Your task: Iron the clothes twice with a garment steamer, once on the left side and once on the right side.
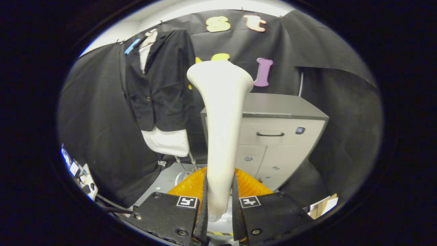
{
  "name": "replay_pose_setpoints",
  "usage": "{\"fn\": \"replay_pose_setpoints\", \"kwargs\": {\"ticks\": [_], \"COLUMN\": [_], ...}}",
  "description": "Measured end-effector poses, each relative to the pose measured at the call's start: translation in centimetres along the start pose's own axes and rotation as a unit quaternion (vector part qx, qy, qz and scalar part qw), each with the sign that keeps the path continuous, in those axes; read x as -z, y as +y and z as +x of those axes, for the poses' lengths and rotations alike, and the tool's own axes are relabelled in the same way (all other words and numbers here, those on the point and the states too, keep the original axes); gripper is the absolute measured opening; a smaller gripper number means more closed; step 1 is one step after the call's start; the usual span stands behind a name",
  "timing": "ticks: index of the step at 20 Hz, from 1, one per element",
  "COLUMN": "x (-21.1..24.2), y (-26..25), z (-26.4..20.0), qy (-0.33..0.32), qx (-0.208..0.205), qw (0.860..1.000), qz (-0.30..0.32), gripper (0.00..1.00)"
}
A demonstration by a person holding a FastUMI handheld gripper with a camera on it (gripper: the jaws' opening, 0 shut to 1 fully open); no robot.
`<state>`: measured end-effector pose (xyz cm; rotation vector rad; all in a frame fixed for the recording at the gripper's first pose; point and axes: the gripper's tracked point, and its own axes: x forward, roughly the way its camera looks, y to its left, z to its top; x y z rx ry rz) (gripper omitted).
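Note:
My gripper (220, 198) is shut on the handle of a cream-white garment steamer (222, 112). The steamer stands upright between the fingers (203, 205), and its wide head rises well above them. Beyond the fingers and to their left a black jacket (160, 82) hangs over a white garment (167, 141) against the booth's black cloth wall. The steamer head is to the right of the jacket and clearly apart from it. An orange ribbed base (191, 186) lies just behind the fingers, partly hidden by them and by the handle.
A grey cabinet (283, 133) with a drawer and lower doors stands beyond the fingers to the right, behind the steamer. Cables and small devices (80, 174) lie low beside the left finger. Cardboard and papers (322, 205) sit low at the right.

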<state>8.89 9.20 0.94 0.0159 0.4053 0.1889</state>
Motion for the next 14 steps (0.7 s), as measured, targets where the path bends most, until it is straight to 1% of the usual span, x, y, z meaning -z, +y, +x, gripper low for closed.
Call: {"fn": "replay_pose_setpoints", "kwargs": {"ticks": [3,7,10,14], "x": [0.9,2.3,3.1,4.2], "y": [-3.9,-8.7,-10.6,-11.9], "z": [-1.3,-2.1,-2.7,-3.0], "qy": [-0.013,-0.024,-0.024,-0.023], "qx": [0.018,0.036,0.042,0.042], "qw": [0.999,0.998,0.997,0.997], "qz": [0.027,0.043,0.052,0.056], "gripper": [0.32,0.32,0.32,0.32]}}
